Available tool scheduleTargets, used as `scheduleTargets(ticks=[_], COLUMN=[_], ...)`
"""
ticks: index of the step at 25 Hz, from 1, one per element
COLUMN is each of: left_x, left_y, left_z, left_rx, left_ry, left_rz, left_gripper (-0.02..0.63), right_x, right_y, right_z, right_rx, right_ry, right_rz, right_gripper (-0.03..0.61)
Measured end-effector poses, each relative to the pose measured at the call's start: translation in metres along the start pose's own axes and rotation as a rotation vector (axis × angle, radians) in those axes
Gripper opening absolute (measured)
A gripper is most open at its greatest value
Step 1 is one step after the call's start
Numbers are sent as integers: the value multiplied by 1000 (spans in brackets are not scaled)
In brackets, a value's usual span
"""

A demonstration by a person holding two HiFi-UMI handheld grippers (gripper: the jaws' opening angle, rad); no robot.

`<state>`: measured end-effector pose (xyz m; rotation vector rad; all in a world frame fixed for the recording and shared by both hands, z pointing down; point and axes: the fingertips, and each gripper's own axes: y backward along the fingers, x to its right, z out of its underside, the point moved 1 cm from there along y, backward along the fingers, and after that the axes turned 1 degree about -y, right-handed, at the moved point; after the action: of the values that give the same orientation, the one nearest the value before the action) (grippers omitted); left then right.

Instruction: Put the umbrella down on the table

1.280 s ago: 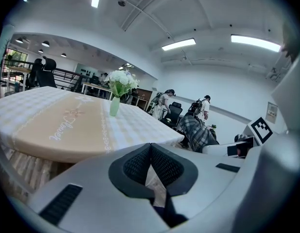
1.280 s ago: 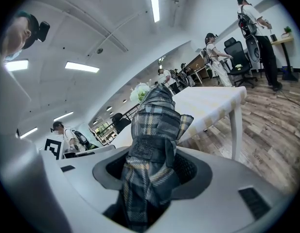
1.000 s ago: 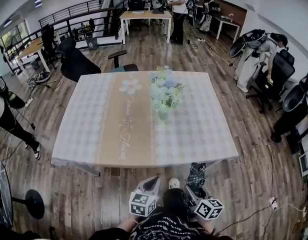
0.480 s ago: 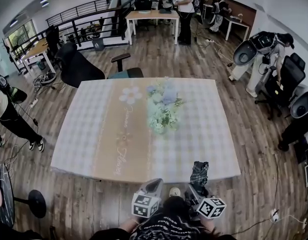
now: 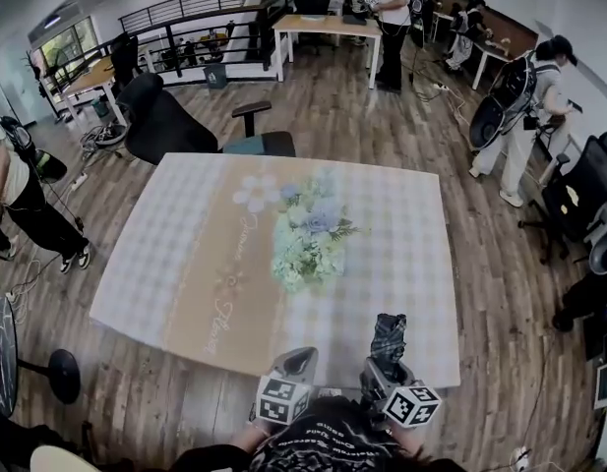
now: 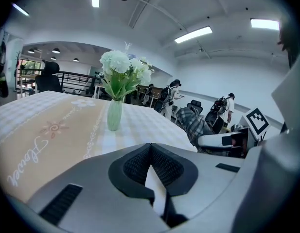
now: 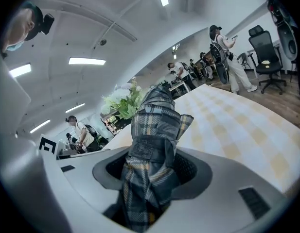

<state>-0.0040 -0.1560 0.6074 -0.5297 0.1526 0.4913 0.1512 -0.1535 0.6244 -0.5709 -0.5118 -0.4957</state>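
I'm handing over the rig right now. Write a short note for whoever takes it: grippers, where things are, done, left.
Right gripper: shut on the folded dark plaid umbrella.
Left gripper: shut, empty.
Table with checked cloth and beige runner: directly ahead, with a green glass vase of pale flowers at its middle.
Done: umbrella held at the table's near edge.
Left: lay it on bare cloth, clear of the vase, then release.

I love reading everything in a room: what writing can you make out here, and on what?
"Flower": script on the tan table runner.
Second script word farther along the runner: too blurred to read.
White print on the person's dark shirt: too blurred to read.
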Motion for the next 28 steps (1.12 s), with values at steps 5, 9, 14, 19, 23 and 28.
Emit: scheduleTargets(ticks=[5,9,14,19,23,28], left_x=[5,9,3,-7,-17,-28], left_y=[-24,-38,-47,-49,-49,-44], left_z=[-7,-14,-22,-25,-38,-48], left_rx=[11,10,-2,-16,-12,3], left_ry=[27,28,29,37,29,21], left_rz=[-51,-63,-69,-72,-69,-81], left_gripper=[18,18,18,18,18,18], right_x=[24,39,48,49,49,44], right_y=[-12,-19,-24,-32,-43,-63], right_z=[-22,-39,-47,-52,-62,-76], right_rx=[-31,-32,-43,-74,-105,-165], right_ry=[37,62,92,149,231,427], right_rz=[-30,-22,3,40,76,85], right_gripper=[227,227,227,227,227,227])
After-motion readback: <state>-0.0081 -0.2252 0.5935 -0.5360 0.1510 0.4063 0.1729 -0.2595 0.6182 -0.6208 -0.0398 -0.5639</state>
